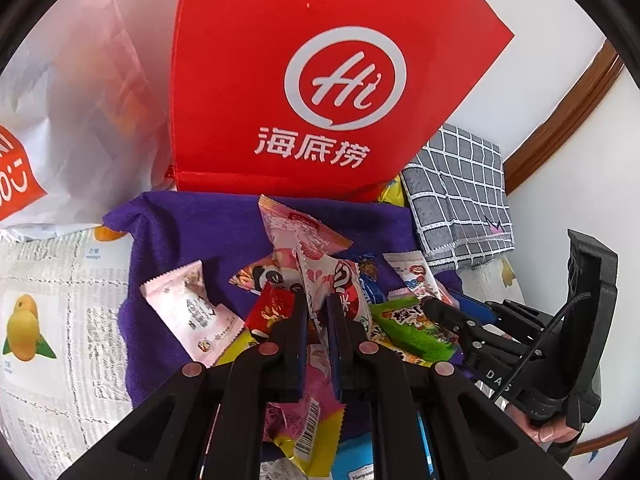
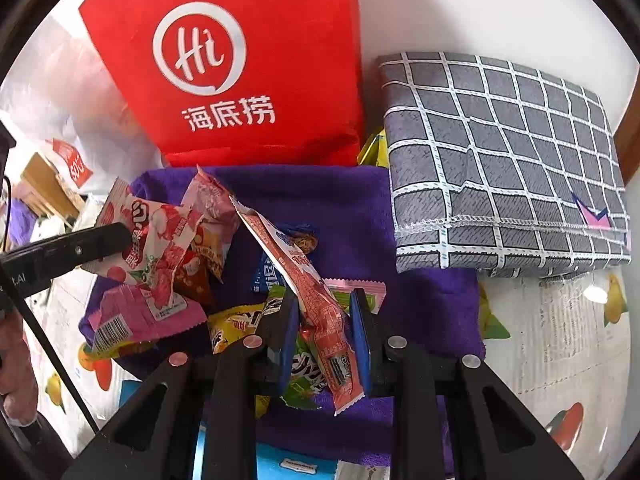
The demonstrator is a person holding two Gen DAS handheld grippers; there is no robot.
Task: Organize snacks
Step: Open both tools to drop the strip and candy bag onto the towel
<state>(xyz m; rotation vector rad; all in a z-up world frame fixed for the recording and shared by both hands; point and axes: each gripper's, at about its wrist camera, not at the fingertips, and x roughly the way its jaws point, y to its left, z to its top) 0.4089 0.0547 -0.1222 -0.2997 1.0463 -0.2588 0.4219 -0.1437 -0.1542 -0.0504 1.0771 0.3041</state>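
Behind the purple cloth (image 2: 340, 200), red bag (image 2: 240, 60) standing, contents unseen. On cloth, snack pile (image 2: 168, 264) mostly unsorted. Left gripper (image 1: 318, 320) clamped on pink wrapper (image 1: 320, 280); right gripper (image 2: 326, 332) pinching long red packet (image 2: 316, 300).

You see: two grippers, left gripper (image 1: 318, 300) and right gripper (image 2: 326, 300); one red bag (image 1: 320, 60); one purple towel (image 2: 340, 208); one grey checked cloth (image 2: 500, 160); roughly ten snack packets (image 1: 192, 312).
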